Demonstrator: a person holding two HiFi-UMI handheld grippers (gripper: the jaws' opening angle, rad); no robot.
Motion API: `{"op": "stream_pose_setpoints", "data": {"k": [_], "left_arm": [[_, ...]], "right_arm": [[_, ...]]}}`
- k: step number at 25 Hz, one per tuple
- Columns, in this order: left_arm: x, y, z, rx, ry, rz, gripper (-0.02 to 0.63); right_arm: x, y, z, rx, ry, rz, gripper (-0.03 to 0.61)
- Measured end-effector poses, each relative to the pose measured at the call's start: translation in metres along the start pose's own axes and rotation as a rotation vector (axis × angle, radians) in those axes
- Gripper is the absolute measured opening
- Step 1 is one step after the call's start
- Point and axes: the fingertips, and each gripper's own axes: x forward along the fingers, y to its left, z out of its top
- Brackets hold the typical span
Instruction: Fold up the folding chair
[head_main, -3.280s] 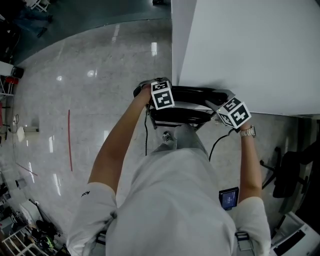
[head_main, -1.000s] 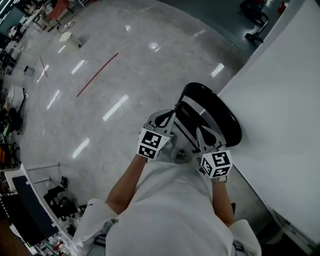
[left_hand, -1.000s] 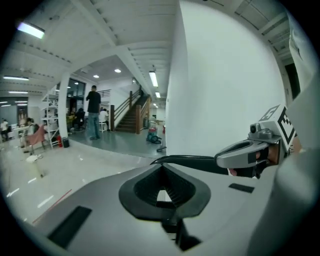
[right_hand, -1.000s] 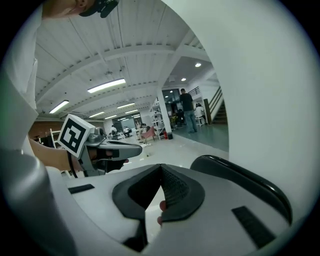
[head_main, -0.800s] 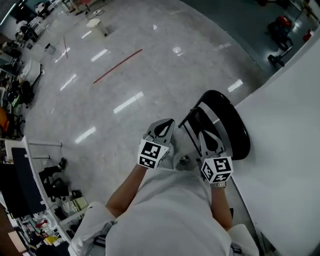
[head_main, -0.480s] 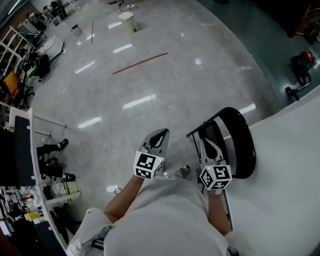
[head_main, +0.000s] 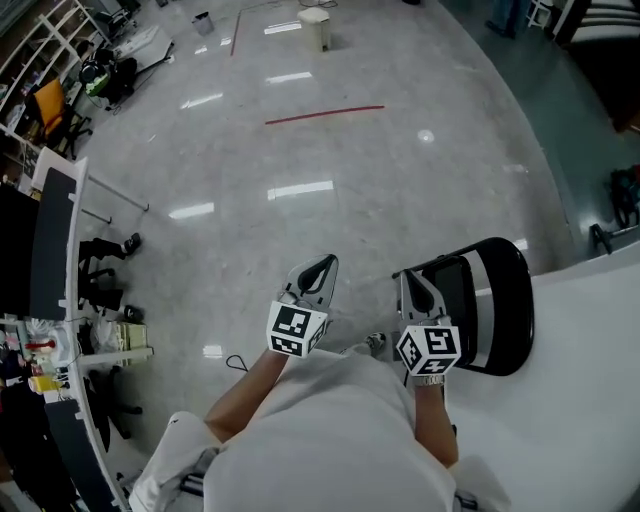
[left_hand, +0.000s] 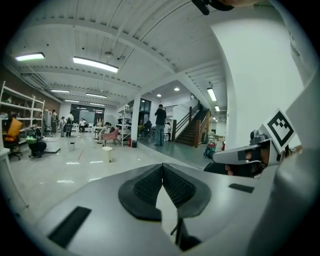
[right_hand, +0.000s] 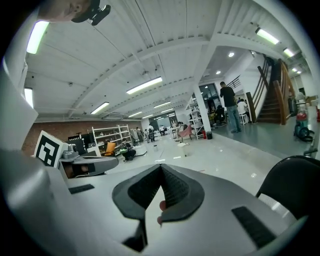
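The black folding chair (head_main: 490, 305) stands folded flat against the white wall (head_main: 590, 400) at the right of the head view. Its dark rounded edge also shows low on the right of the right gripper view (right_hand: 290, 182). My right gripper (head_main: 413, 283) hangs just left of the chair; it is shut with nothing between its pads (right_hand: 172, 186). My left gripper (head_main: 322, 266) is further left over bare floor, well apart from the chair, and is shut and empty too (left_hand: 161, 167). Both point out across the hall.
Polished grey floor spreads ahead, with a red line (head_main: 325, 115) and a white bin (head_main: 314, 28) far off. Desks, shelves and an orange chair (head_main: 50, 105) line the left side. People (left_hand: 160, 125) and a staircase (right_hand: 272, 100) stand far away.
Both grippers have come off the chair and swung left toward the open hall. The chair stays against the wall, now at the picture's right. Jaws stayed shut.
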Motion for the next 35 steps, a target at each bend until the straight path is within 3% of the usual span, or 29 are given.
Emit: {"op": "stream_pose_setpoints", "data": {"k": [7, 15, 24, 32, 35], "left_arm": [[-0.064, 0.092, -0.016, -0.066, -0.006, 0.071, 0.012], [-0.135, 0.158, -0.033, -0.08, -0.014, 0.073, 0.012], [-0.211, 0.198, -0.039, 0.013, -0.032, 0.068, 0.012], [-0.252, 0.23, -0.06, -0.17, -0.073, 0.226, 0.012], [-0.252, 0.22, -0.062, -0.164, -0.071, 0.233, 0.012]], "right_arm": [[0.035, 0.091, -0.013, -0.029, 0.031, 0.029, 0.005], [0.053, 0.182, -0.029, -0.071, 0.058, 0.036, 0.005], [0.065, 0.263, -0.049, -0.113, 0.08, 0.095, 0.005], [0.077, 0.309, -0.062, -0.121, 0.074, 0.135, 0.005], [0.074, 0.307, -0.064, -0.12, 0.085, 0.153, 0.005]]}}
